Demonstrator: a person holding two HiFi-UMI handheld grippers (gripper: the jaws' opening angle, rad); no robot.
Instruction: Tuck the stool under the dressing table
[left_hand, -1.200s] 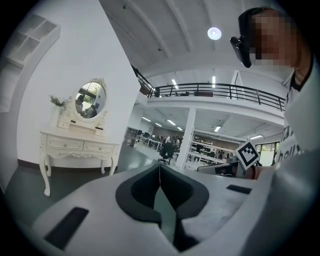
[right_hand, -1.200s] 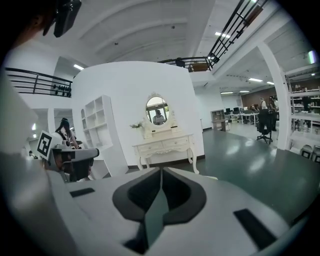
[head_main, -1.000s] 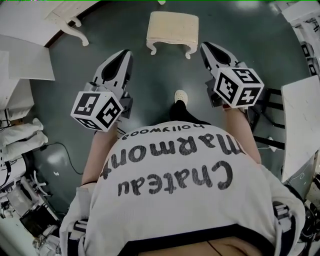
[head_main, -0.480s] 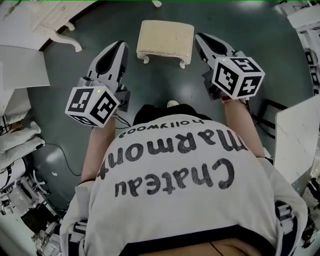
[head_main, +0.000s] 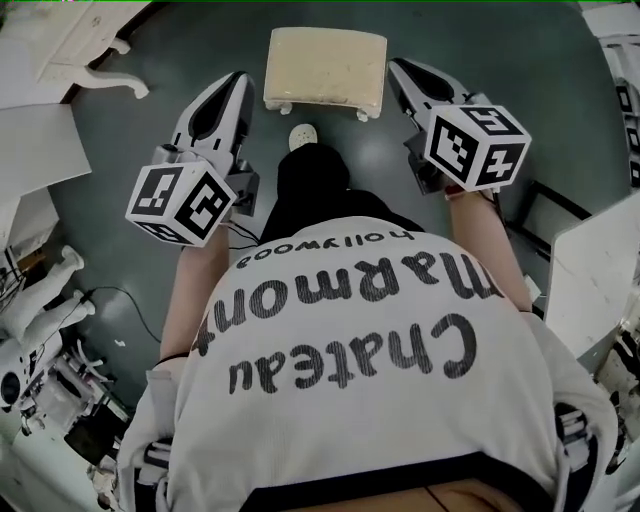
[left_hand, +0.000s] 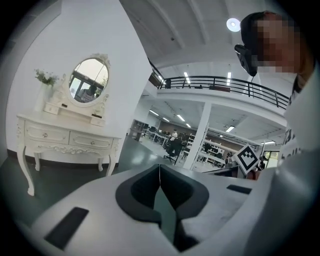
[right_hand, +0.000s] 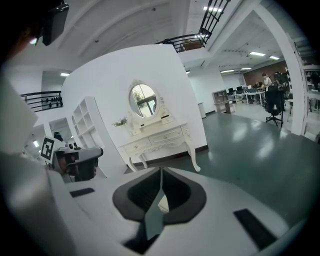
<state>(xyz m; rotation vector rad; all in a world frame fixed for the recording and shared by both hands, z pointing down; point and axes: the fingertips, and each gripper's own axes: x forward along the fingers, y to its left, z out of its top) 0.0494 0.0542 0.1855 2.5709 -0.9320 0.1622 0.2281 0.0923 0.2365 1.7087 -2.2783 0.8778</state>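
Note:
The cream-topped stool (head_main: 325, 62) with white curved legs stands on the dark floor straight ahead. My left gripper (head_main: 240, 78) is shut and empty, its tips just off the stool's left side. My right gripper (head_main: 393, 66) is also shut and empty, its tips beside the stool's right edge. Neither touches the stool. The white dressing table (head_main: 75, 40) is at the upper left in the head view. It shows with its oval mirror in the left gripper view (left_hand: 65, 140) and in the right gripper view (right_hand: 157, 139). Both gripper views show shut jaws (left_hand: 160, 167) (right_hand: 161, 172); their bodies hide the stool.
My shoe (head_main: 303, 135) is just before the stool. White panels (head_main: 40, 135) lean at the left, a white tabletop (head_main: 600, 265) and black frame (head_main: 545, 200) stand at the right. Cables and white clutter (head_main: 40, 300) lie at the lower left.
I have stepped forward: both grippers advanced and dropped slightly, from short of the stool to flanking its two sides. Both stayed shut.

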